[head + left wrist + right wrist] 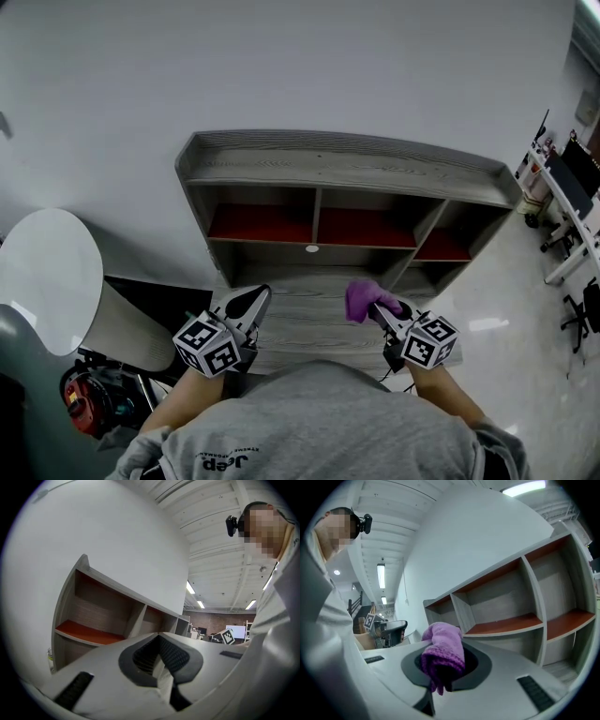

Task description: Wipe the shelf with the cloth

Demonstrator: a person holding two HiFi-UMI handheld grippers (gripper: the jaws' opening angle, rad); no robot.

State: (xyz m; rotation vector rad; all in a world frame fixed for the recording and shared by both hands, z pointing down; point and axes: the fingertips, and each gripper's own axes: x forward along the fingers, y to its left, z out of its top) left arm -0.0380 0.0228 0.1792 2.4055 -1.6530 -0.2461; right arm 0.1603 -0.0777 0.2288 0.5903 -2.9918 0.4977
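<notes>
A grey wooden shelf unit (347,169) with red-floored compartments stands against the white wall; it also shows as the shelf (93,616) in the left gripper view and the shelf (520,602) in the right gripper view. My right gripper (382,310) is shut on a purple cloth (364,297), held in front of the lower shelf board. That cloth (443,653) bulges out between the jaws. My left gripper (257,299) hangs to the left at the same height, shut with nothing in it.
A round white table (47,272) stands at the left, with a red device (89,398) below it. Desks and chairs (572,216) line the right side. The floor (506,356) is pale and glossy.
</notes>
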